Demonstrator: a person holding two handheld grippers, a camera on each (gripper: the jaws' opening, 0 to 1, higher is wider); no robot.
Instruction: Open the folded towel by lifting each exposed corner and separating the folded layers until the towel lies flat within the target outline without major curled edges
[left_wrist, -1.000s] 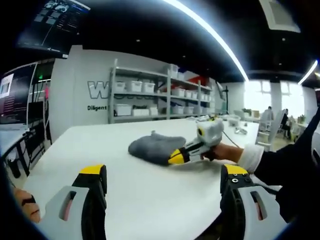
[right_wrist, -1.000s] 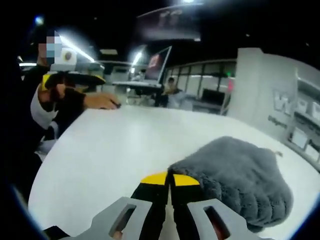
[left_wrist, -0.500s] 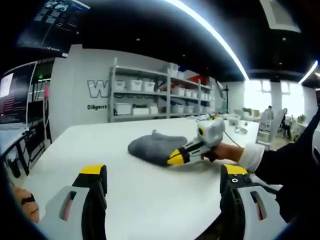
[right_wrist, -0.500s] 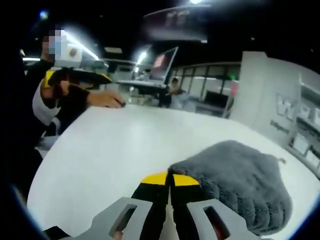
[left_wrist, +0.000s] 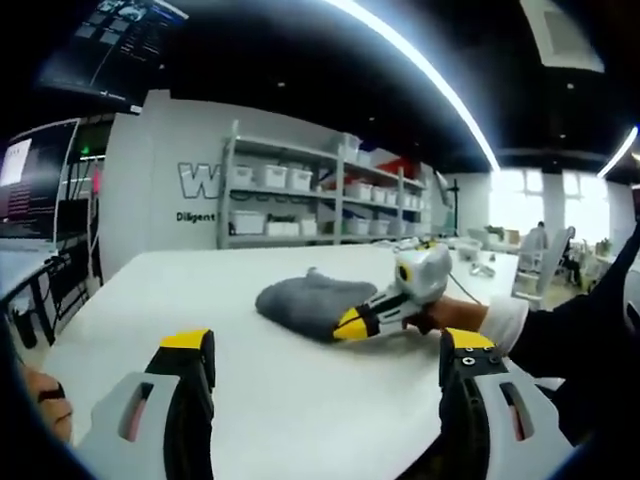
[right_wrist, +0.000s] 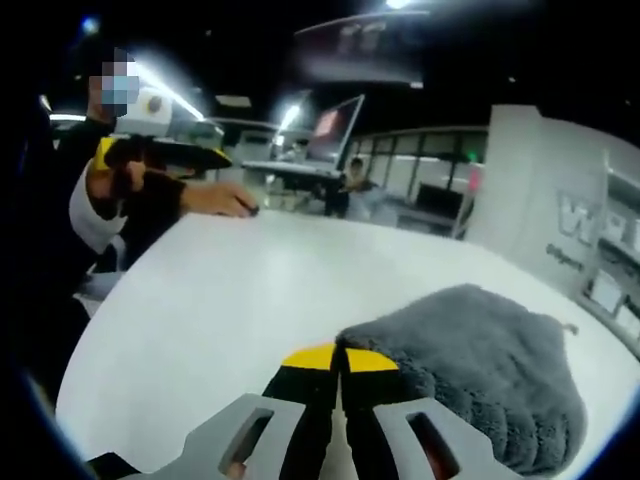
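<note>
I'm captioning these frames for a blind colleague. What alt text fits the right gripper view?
The right tongs, jaws closed with yellow tips, pinch the near edge of a bunched grey towel on a white table. Across the table, a person's hand holds the left tongs above the tabletop, with a dim office behind.

White tabletop (left_wrist: 300, 390). Behind tabletop: white wall (left_wrist: 150, 170) with dark lettering, metal shelving (left_wrist: 320, 200) holding white bins. Long ceiling light strip (left_wrist: 420, 70) above shelving. Bright windows (left_wrist: 525, 200) right of shelving. Monitor (right_wrist: 335, 125) beyond tabletop's far edge.
</note>
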